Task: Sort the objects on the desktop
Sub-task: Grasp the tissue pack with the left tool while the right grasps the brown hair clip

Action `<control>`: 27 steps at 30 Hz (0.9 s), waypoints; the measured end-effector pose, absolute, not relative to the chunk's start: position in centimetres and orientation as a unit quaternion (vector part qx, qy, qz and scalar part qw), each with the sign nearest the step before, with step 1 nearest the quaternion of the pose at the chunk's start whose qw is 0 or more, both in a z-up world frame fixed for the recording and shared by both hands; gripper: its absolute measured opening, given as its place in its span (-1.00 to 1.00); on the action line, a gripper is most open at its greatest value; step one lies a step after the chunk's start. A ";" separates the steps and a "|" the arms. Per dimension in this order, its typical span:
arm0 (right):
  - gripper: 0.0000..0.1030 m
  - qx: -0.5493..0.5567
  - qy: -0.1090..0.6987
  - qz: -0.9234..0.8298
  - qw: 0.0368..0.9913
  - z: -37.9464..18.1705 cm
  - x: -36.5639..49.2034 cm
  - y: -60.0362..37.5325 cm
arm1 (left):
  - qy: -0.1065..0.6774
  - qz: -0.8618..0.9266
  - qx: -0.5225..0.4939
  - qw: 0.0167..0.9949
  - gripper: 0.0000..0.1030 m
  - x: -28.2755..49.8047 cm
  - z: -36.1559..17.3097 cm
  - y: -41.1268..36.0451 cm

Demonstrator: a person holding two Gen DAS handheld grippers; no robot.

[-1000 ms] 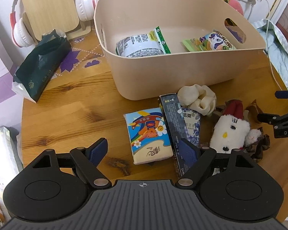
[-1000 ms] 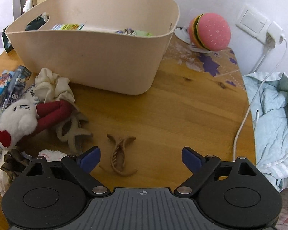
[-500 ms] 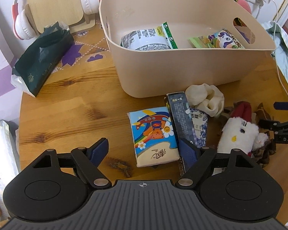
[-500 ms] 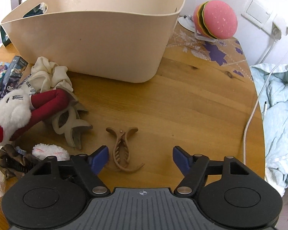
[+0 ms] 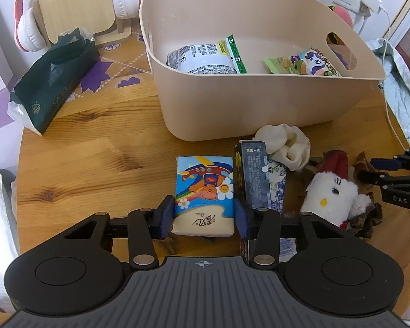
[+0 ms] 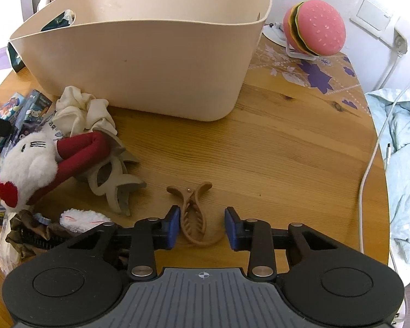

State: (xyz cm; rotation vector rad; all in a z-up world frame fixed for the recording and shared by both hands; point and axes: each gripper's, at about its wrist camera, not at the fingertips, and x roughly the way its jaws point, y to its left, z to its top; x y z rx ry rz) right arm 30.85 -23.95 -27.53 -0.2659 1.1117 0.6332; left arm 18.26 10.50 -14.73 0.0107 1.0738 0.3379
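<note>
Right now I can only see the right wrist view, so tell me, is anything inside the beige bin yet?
Observer: Yes, the left wrist view shows two packets in the bin: a white and green snack bag and a green cartoon packet.
Operator: What about the other hand?
Observer: The left tongs have just been closing, and their pads press both sides of the colourful tissue pack, which lies on the table.
Operator: Anything crowding that grip?
Observer: A dark box lies close alongside the pack, by one pad.
</note>
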 end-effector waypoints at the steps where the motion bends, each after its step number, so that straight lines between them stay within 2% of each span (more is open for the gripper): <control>1: -0.36 -0.122 0.517 0.293 0.795 -27.5 30.8 -24.0 | 0.508 0.160 0.004 0.846 -0.10 18.2 -14.7 10.5; 3: -0.40 -0.124 0.516 0.291 0.796 -27.5 30.8 -24.2 | 0.507 0.162 0.005 0.847 -0.10 18.1 -14.6 10.5; 4: -0.65 -0.123 0.516 0.293 0.796 -27.4 30.7 -24.3 | 0.506 0.163 0.006 0.847 -0.10 18.0 -14.6 10.5; 18: -0.64 -0.115 0.503 0.291 0.806 -26.1 31.0 -25.2 | 0.488 0.160 0.013 0.858 -0.10 17.4 -13.1 9.8; 27: -0.64 -0.109 0.472 0.305 0.820 -22.7 31.0 -25.8 | 0.465 0.153 0.030 0.871 -0.10 16.9 -10.8 8.8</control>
